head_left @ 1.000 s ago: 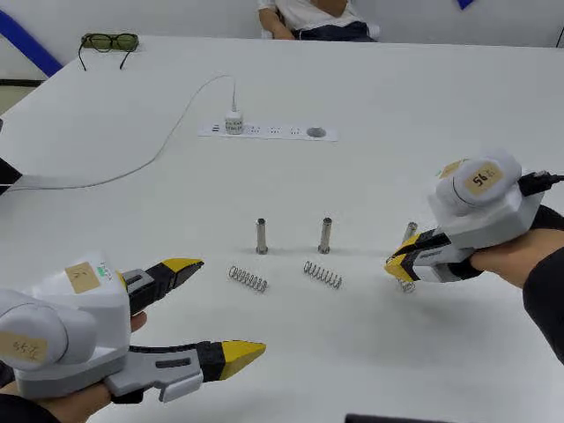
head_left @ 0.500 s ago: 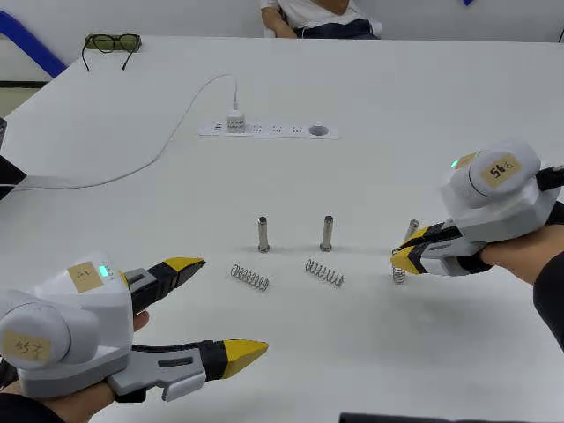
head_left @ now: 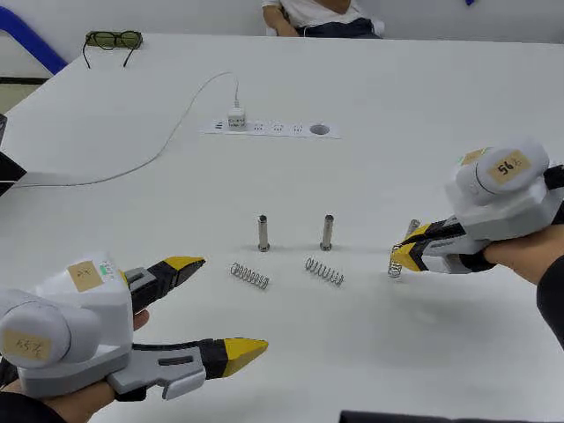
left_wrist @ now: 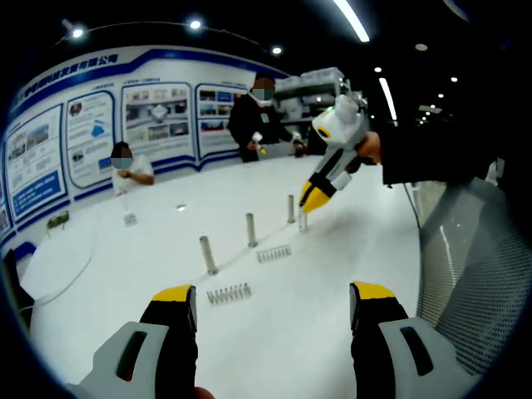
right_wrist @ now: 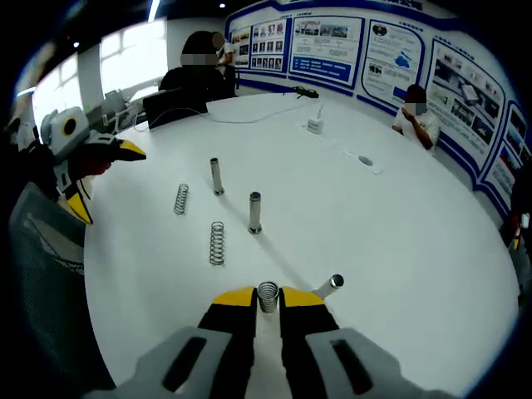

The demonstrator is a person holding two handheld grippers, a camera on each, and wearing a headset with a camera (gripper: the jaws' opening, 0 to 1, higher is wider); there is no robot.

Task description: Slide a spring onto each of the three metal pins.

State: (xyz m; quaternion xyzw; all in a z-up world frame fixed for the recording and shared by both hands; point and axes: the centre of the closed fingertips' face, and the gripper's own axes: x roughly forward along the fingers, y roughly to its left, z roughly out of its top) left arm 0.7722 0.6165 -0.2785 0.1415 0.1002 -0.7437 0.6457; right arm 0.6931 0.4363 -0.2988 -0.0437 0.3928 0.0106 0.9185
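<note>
My right tongs (head_left: 401,256) pinch a spring (right_wrist: 267,293) just beside the third pin (right_wrist: 331,285), at three o'clock; my left tongs (head_left: 216,307) gape wide at seven; two springs (head_left: 248,276) lie on the bench (head_left: 370,176) by the other pins (head_left: 263,233).

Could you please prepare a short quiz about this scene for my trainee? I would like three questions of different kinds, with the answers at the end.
1. True or false: the grey left gripper with yellow jaw tips is shut.
2. How many coiled metal springs lie loose on the white table?
3. What does the grey right gripper hold? A, a steel screw; B, a coiled spring; C, a rubber band.

Key: 1 false, it is open; 2 two; 3 B.
</note>
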